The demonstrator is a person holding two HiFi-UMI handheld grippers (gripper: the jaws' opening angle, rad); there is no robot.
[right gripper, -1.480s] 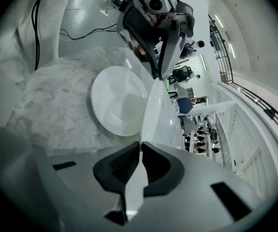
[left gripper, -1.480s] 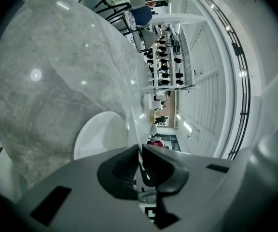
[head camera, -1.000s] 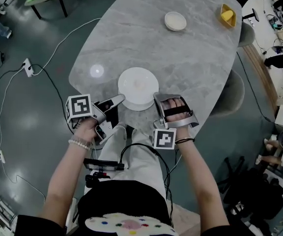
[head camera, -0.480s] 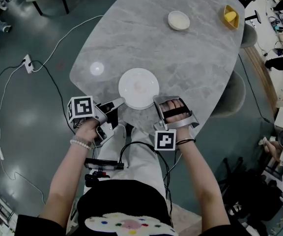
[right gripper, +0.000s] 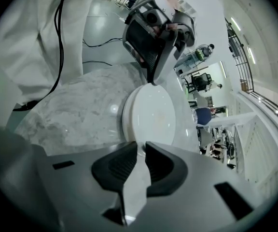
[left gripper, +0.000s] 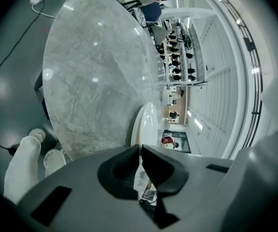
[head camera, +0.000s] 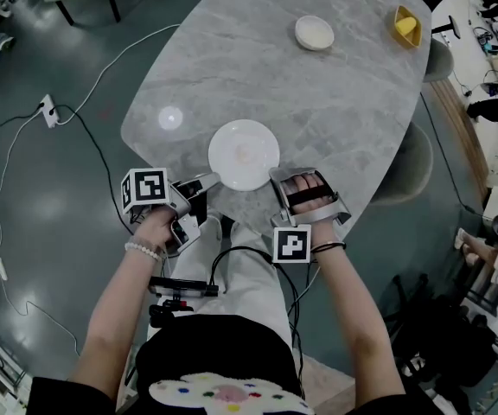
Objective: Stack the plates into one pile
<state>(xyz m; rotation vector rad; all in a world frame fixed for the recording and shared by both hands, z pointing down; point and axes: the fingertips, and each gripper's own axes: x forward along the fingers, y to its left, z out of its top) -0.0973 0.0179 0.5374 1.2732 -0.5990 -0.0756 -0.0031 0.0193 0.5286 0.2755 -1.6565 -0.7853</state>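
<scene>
– Power strip (head camera: 48, 118) on the floor, far left, head view only. Next, the left tongs (head camera: 213, 178)?
– Pressed together, nothing pinched. Their own view shows the big white plate (left gripper: 147, 122) edge-on just ahead of the tips. The head view puts the tips at the plate's left rim.
– Touching it?
– The right gripper view looks across the plate and shows the left tips meeting its far rim. The head view is too coarse to settle that.
– Plate location?
– Flat on the marble worktop (head camera: 232, 67), by the near edge, between the two tongs.
– Right tongs (right gripper: 141, 146)?
– Slightly spread; they have just been opening. The plate's near rim sits right at the mouth of the tips and the pads are not clamping it. From above, in the head view, the gap can't be read.
– Further right?
– Small white plate (head camera: 315, 33) and a yellow dish (head camera: 406, 26) at the far end of the worktop, well apart from the big plate. Only the head view catches those two.
</scene>
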